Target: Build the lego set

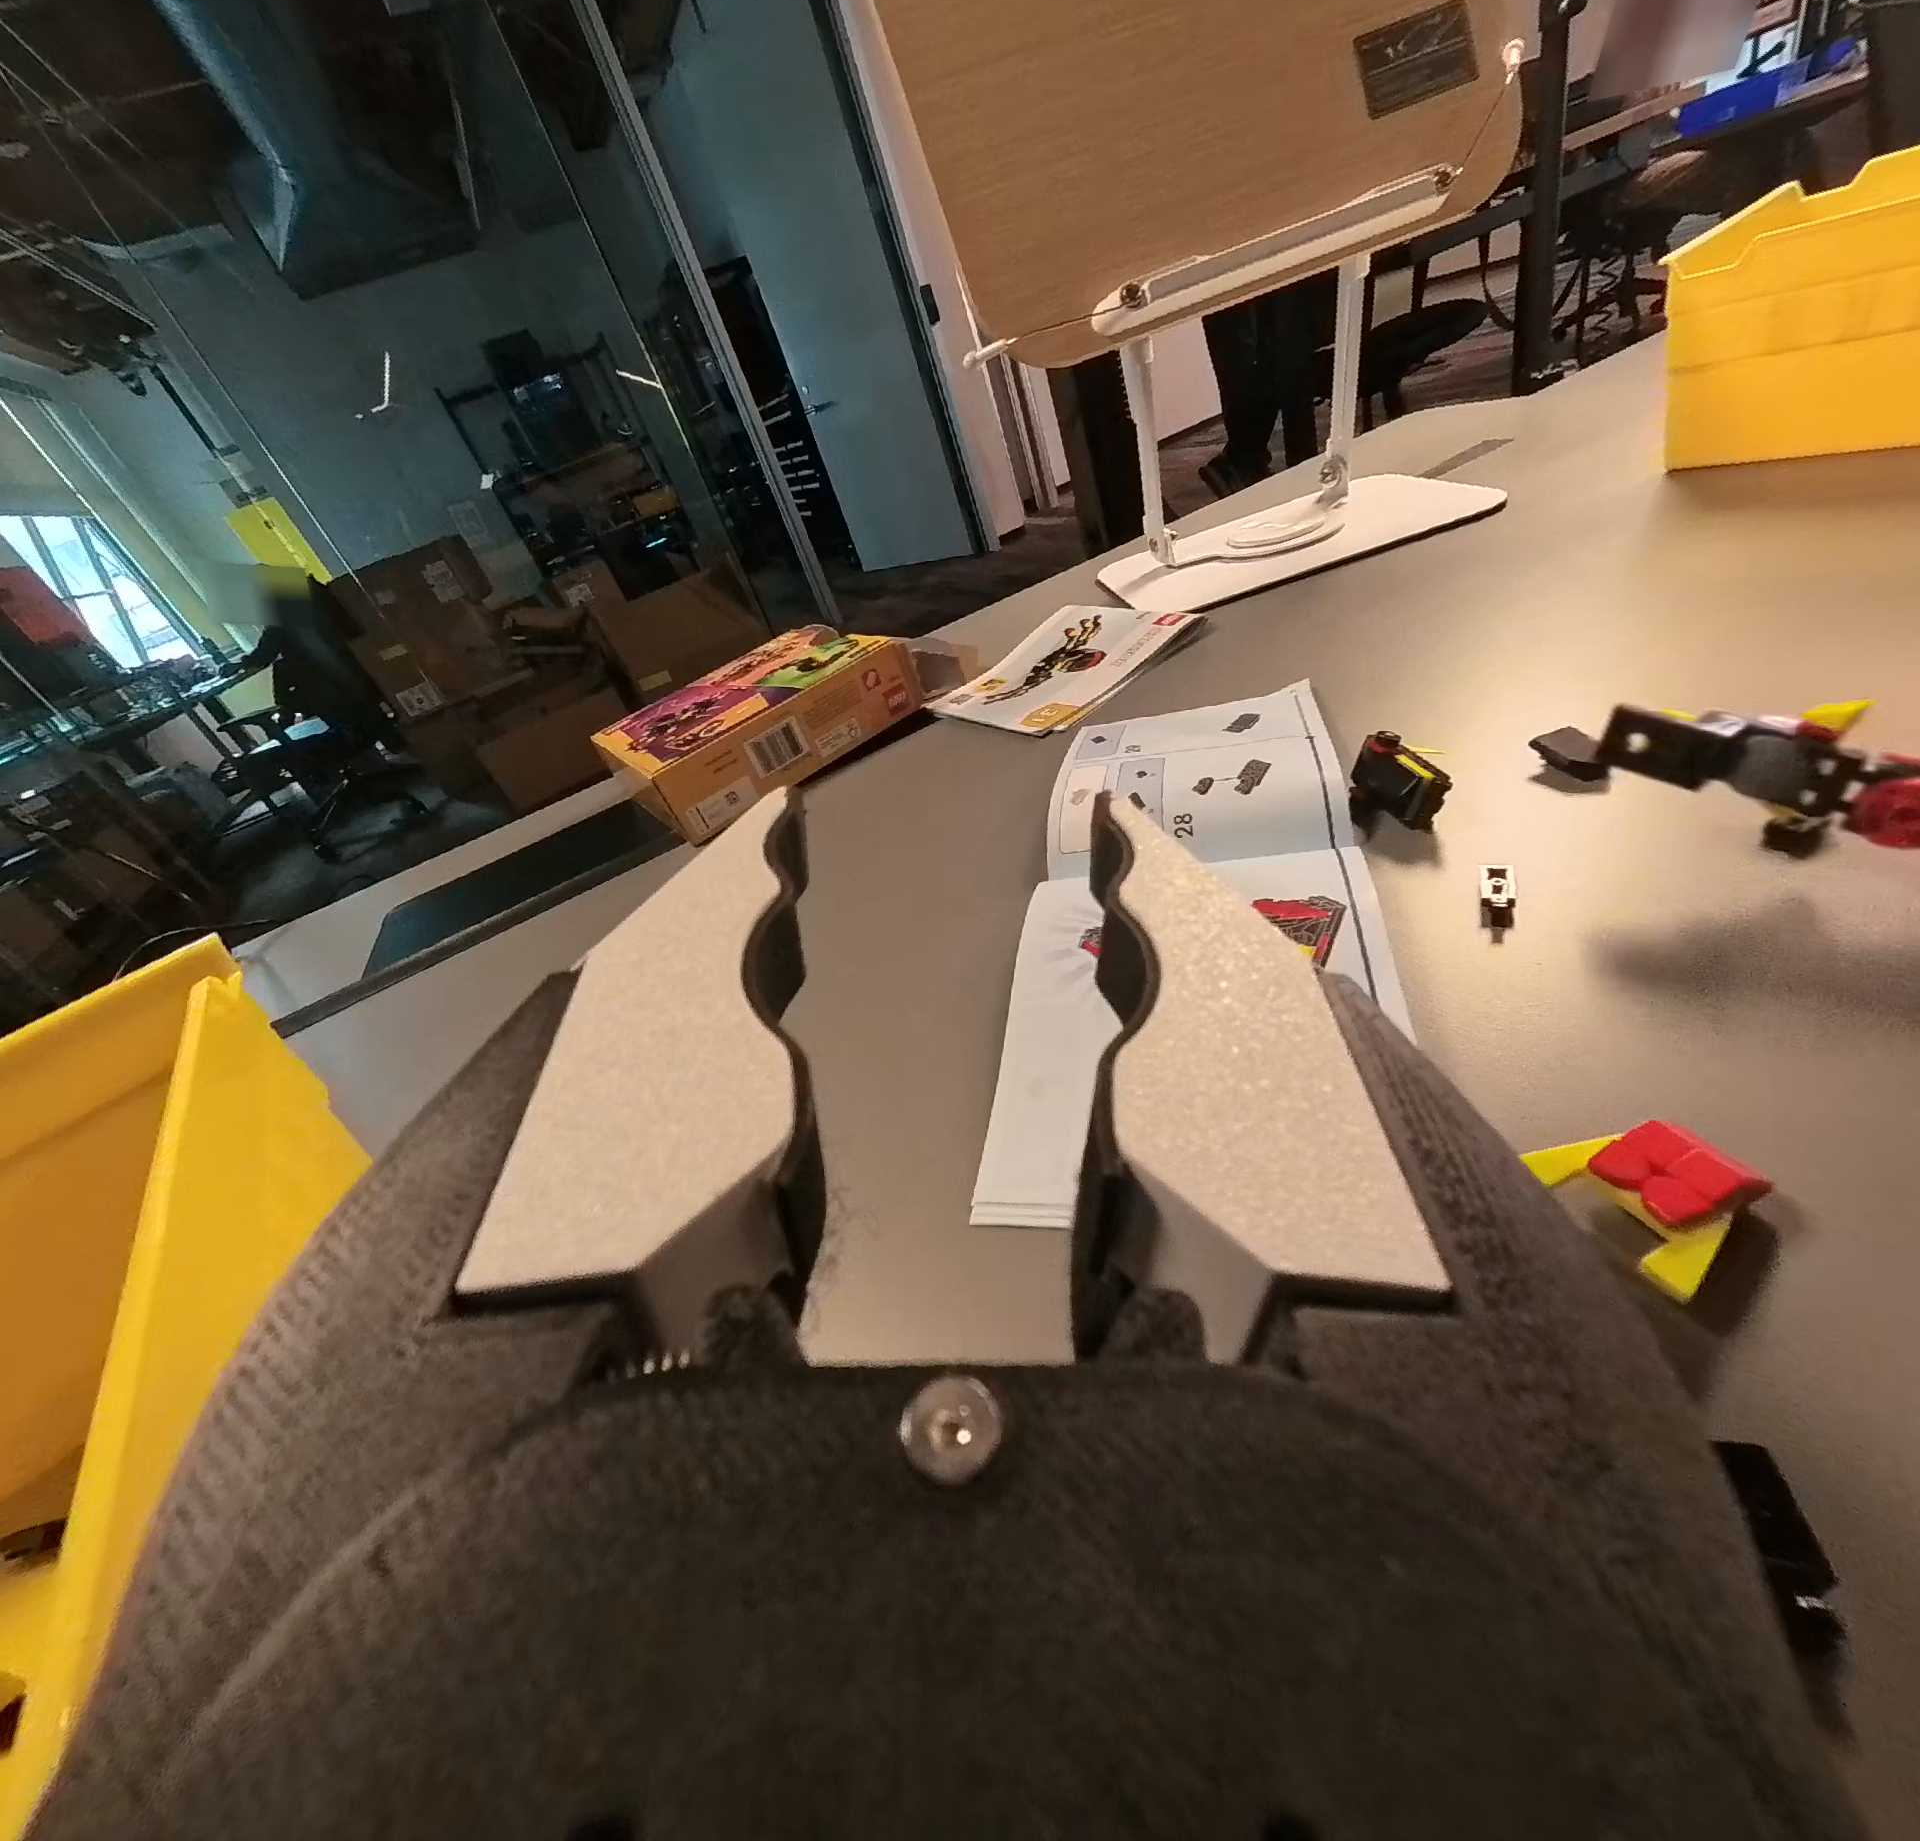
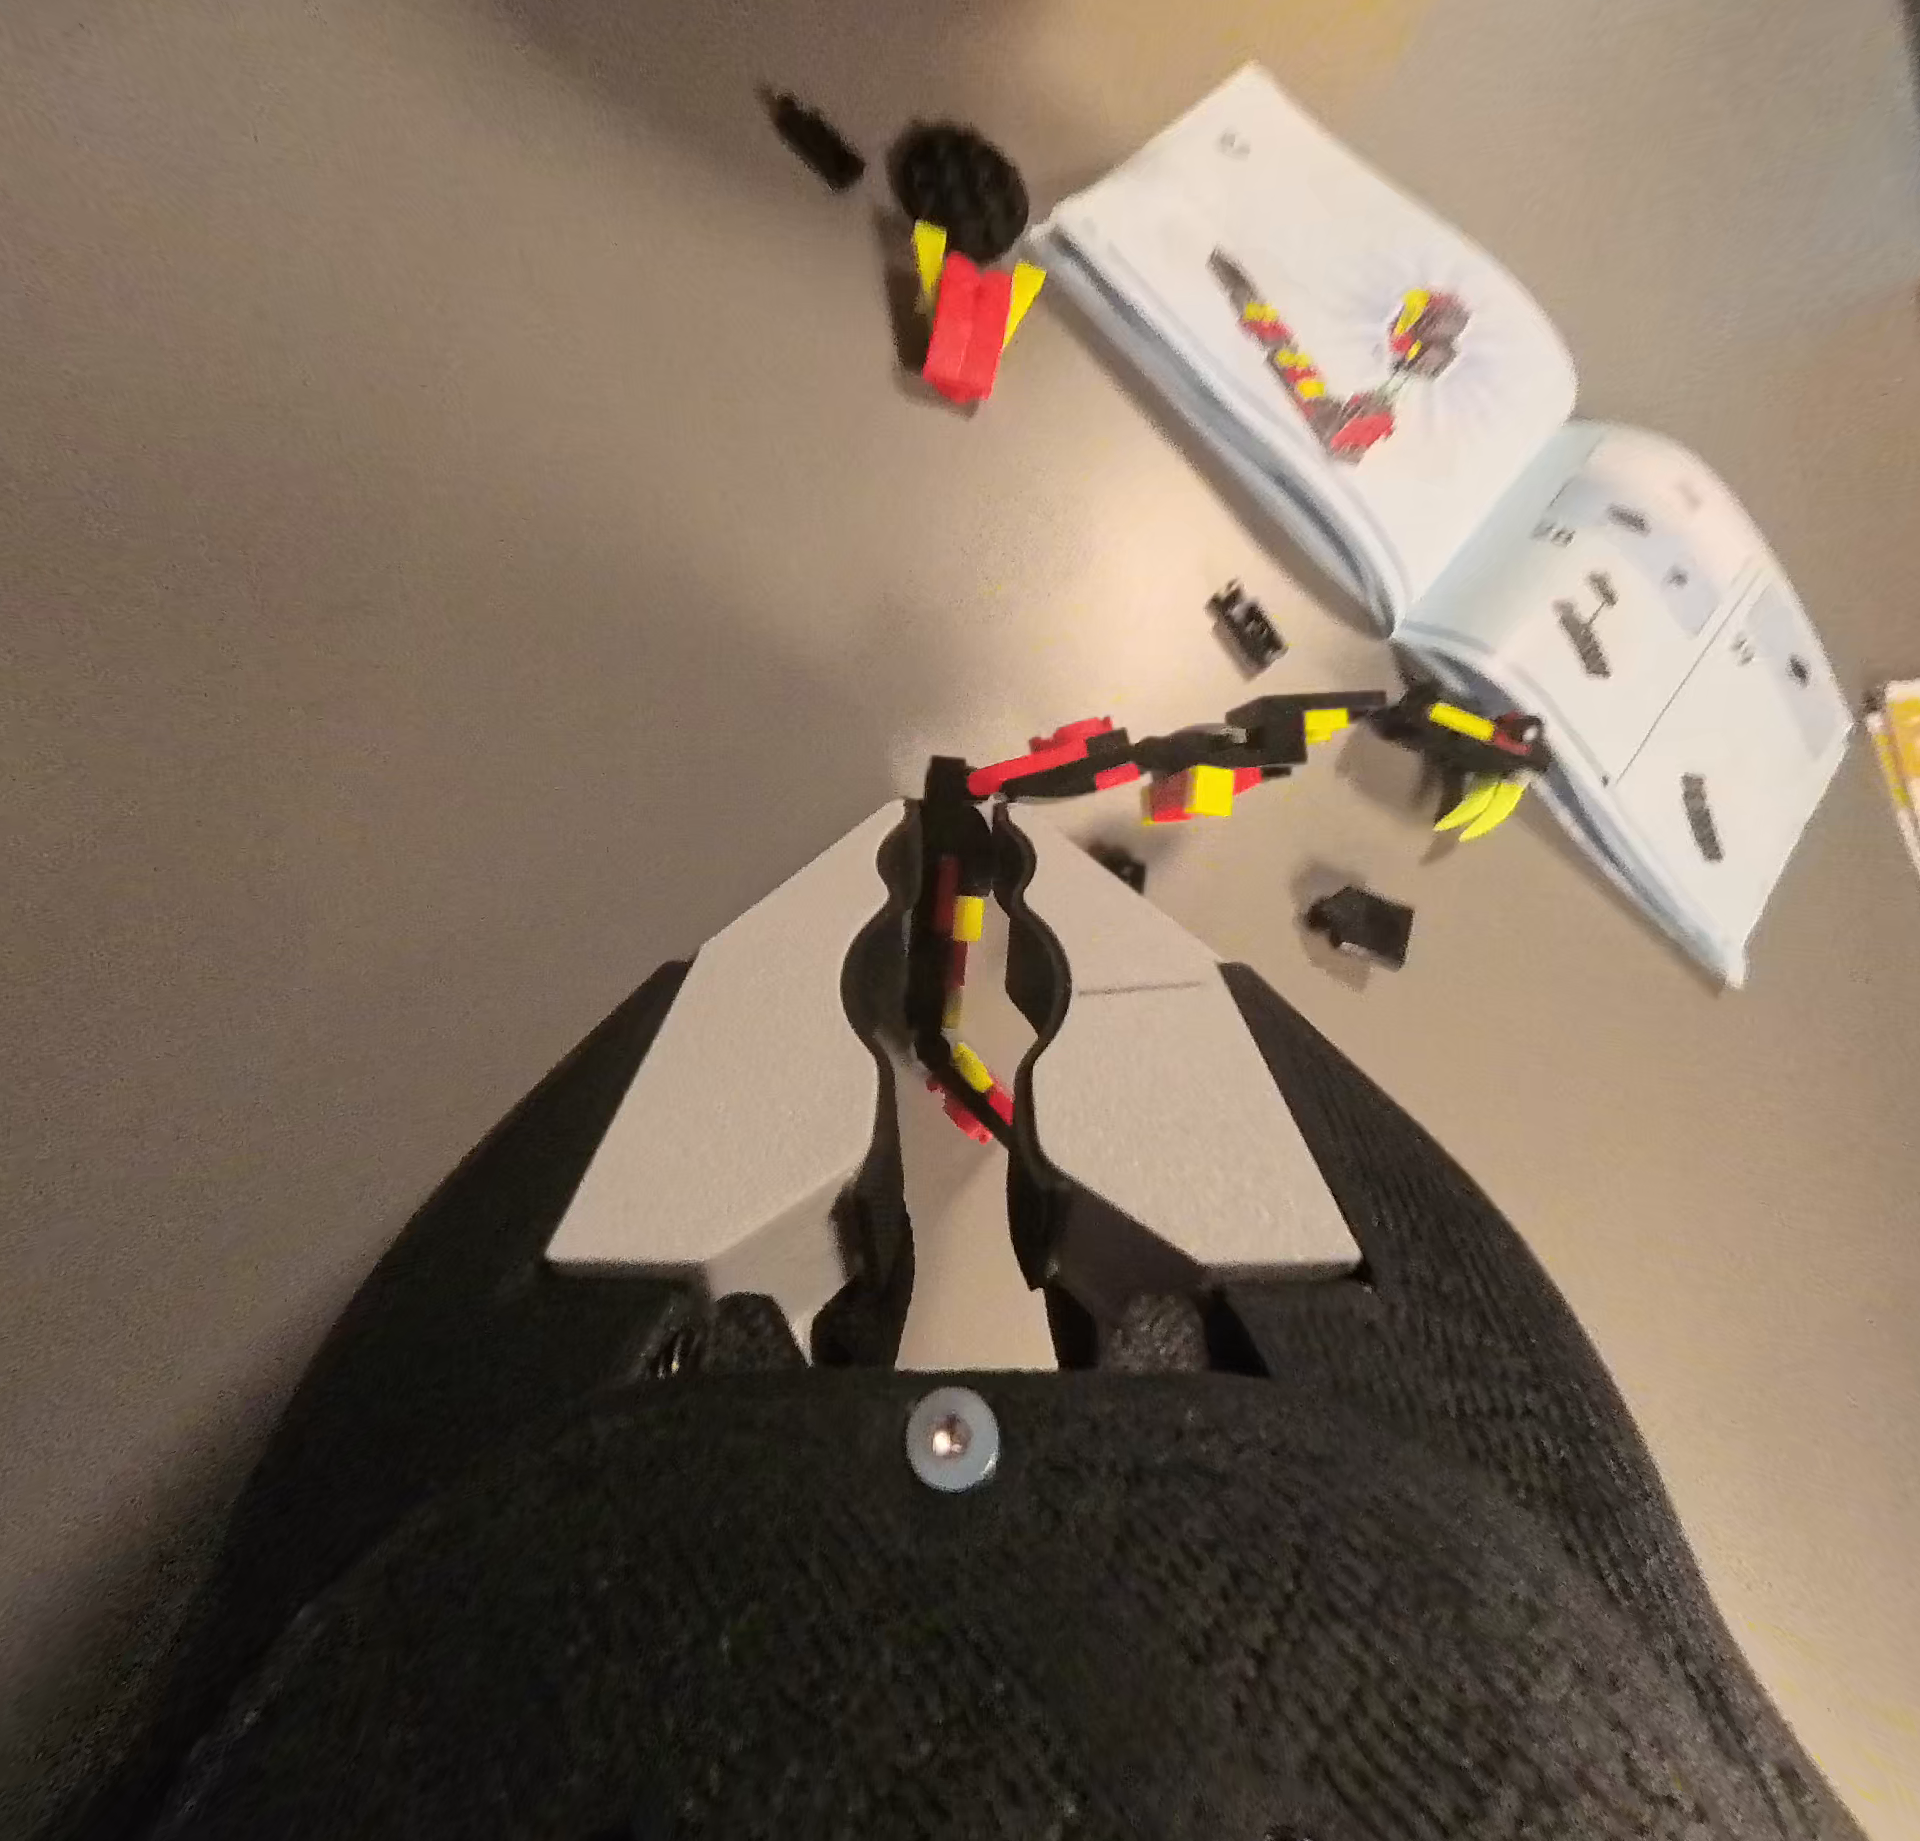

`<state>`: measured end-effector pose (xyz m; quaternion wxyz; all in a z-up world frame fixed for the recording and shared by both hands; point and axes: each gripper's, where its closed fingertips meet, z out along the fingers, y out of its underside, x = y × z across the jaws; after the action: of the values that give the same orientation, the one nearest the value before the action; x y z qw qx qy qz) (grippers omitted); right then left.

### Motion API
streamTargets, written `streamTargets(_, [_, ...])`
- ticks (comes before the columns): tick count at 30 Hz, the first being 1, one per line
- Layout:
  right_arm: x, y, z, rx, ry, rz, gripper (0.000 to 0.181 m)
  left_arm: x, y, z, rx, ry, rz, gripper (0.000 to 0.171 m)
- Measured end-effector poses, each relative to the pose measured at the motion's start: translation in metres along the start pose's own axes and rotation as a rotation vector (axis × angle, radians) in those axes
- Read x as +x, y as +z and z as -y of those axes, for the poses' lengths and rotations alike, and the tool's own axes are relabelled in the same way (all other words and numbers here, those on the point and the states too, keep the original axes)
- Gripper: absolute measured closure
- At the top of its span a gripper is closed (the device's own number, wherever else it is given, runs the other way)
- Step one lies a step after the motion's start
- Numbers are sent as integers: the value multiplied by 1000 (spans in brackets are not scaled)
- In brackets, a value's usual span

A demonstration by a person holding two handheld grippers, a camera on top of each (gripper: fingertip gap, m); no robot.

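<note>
My right gripper is shut on a long jointed chain of black, red and yellow bricks and holds it above the table. The chain runs out to the right and ends in a piece with yellow claws over the open instruction booklet. The chain also shows blurred in the left wrist view. My left gripper is open and empty above the grey table, beside the booklet. A red and yellow sub-assembly lies on the table.
Small black pieces and a black-red-yellow block lie loose. The set's box and a second booklet lie farther off. Yellow bins stand at left and far right. A wooden book stand stands behind. The black-red-yellow block is about 12 centimeters from my right fingertips. The right camera catches it too, in the right wrist view.
</note>
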<state>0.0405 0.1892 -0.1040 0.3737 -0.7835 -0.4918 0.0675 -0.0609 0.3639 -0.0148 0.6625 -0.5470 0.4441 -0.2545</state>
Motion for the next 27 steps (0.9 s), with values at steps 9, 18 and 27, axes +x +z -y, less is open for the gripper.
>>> streamTargets(9, [5,-9,59,513,-245,-52,170,-1,0,0,0,-15,2,118])
streamTargets(18, [24,-24,76,758,-283,-262,170,-1,0,-1,-2,-23,-3,118])
streamTargets(27, [24,-24,76,756,-308,-310,171,-1,0,-1,-2,-22,-4,118])
